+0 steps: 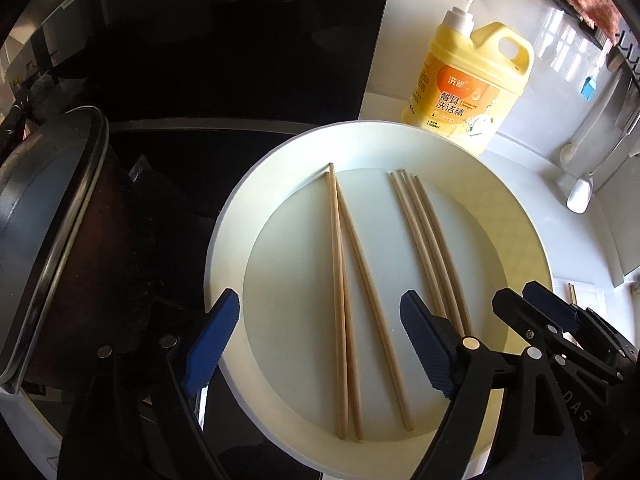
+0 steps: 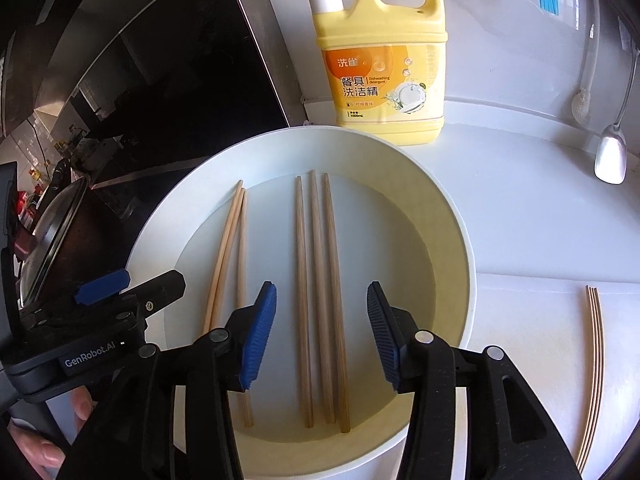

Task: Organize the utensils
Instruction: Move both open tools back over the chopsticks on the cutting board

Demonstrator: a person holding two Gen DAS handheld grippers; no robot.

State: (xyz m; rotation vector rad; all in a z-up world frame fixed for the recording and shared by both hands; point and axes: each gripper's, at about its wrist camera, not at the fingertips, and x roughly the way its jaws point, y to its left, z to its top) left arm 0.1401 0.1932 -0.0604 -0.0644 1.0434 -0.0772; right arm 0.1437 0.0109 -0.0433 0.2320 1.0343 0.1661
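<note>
**Six chopsticks on a white plate, two open grippers above them**

Six wooden chopsticks lie in a large white plate [image 2: 452, 240] that stands on a white worktop [image 2: 532, 320]. They form two groups. The left group of chopsticks [image 1: 346, 300] has three sticks that meet at their far tips and fan apart toward the plate's near rim. The right group of chopsticks [image 2: 318, 300] has three sticks lying side by side, nearly parallel, running from the plate's far side to its near side. The two groups lie apart, with bare plate between them.

The left gripper [image 1: 316, 340] hangs over the near part of the plate with its blue-padded fingers spread wide, and the left group lies in the gap between them. The right gripper [image 2: 322, 340] hangs over the right group in the same way, fingers well apart and holding nothing. In the left wrist view the right gripper shows at the lower right, just beside the left one.

A further bundle of chopsticks [image 2: 592, 372] lies on the worktop to the right of the plate, near the worktop's near edge.

A yellow dish-soap bottle [image 2: 384, 64] with a white pump stands just behind the plate's far rim. A metal spoon [image 2: 611, 156] hangs at the far right. A dark pot with a lid [image 1: 48, 232] sits left of the plate.
</note>
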